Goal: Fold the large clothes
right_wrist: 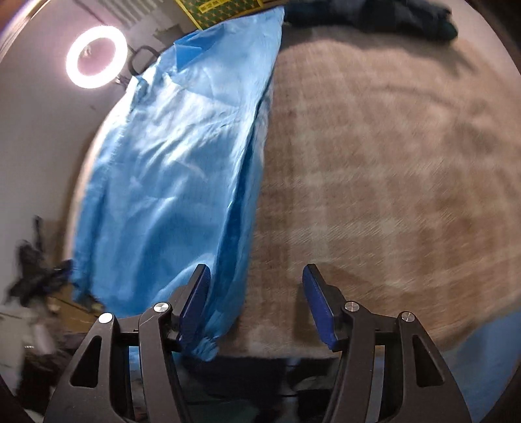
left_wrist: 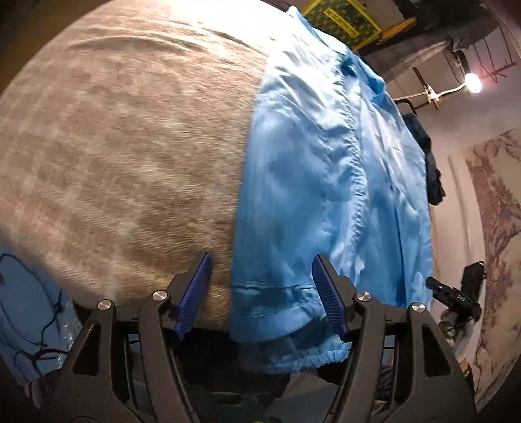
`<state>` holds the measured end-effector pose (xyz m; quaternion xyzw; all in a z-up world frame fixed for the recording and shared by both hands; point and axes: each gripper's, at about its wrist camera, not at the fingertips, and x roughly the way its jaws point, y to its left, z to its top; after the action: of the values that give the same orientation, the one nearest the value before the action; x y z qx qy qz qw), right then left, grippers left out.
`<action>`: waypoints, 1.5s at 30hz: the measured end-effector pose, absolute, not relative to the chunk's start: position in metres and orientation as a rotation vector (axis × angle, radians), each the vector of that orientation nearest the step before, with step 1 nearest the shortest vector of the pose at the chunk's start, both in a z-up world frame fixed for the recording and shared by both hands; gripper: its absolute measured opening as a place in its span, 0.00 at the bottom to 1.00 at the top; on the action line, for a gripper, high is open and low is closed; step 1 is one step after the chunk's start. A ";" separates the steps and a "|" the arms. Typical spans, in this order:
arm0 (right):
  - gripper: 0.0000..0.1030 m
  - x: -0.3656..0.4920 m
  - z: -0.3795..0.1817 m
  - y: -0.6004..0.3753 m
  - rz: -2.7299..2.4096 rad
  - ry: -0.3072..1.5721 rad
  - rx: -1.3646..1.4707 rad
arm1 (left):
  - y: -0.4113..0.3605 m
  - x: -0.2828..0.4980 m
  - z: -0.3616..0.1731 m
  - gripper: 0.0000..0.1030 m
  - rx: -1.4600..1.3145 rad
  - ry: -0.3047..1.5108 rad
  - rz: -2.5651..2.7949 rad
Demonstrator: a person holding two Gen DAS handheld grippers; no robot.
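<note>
Blue shiny jacket (left_wrist: 325,182) lies spread along one edge of a beige woven blanket (left_wrist: 123,146), its elastic hem hanging over the near edge. Left gripper (left_wrist: 260,286) and right gripper (right_wrist: 255,299) both have fingers apart, clamping nothing. Motion blur smears the blanket; dark clothes (right_wrist: 374,14) are cut off.

- Jacket (left_wrist: 325,182) lies on the blanket (left_wrist: 130,146), its hem hanging over the near edge.
- Dark clothes (right_wrist: 374,14) lie at the blanket's far edge, beyond the jacket.
</note>
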<state>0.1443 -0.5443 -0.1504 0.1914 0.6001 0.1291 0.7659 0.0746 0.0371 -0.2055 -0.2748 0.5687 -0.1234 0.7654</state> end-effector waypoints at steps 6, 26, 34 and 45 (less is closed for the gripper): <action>0.59 0.135 -0.150 -0.544 0.359 1.298 0.513 | 0.017 0.080 -0.205 0.47 -0.547 1.239 -0.325; 0.02 0.127 -0.116 -0.474 0.363 1.175 0.125 | 0.015 0.078 -0.184 0.21 -0.402 1.176 -0.234; 0.11 0.137 -0.113 -0.488 0.453 1.223 0.250 | -0.012 0.042 -0.115 0.21 -0.353 0.935 -0.272; 0.42 0.120 -0.066 -0.559 0.401 1.067 0.383 | -0.226 0.034 -0.116 0.38 -0.229 1.017 -0.735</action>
<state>0.1200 -0.5589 -0.0663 0.1801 0.5021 0.1885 0.8245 0.0343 -0.2261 -0.1162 -0.1070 0.4749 -0.3429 0.8034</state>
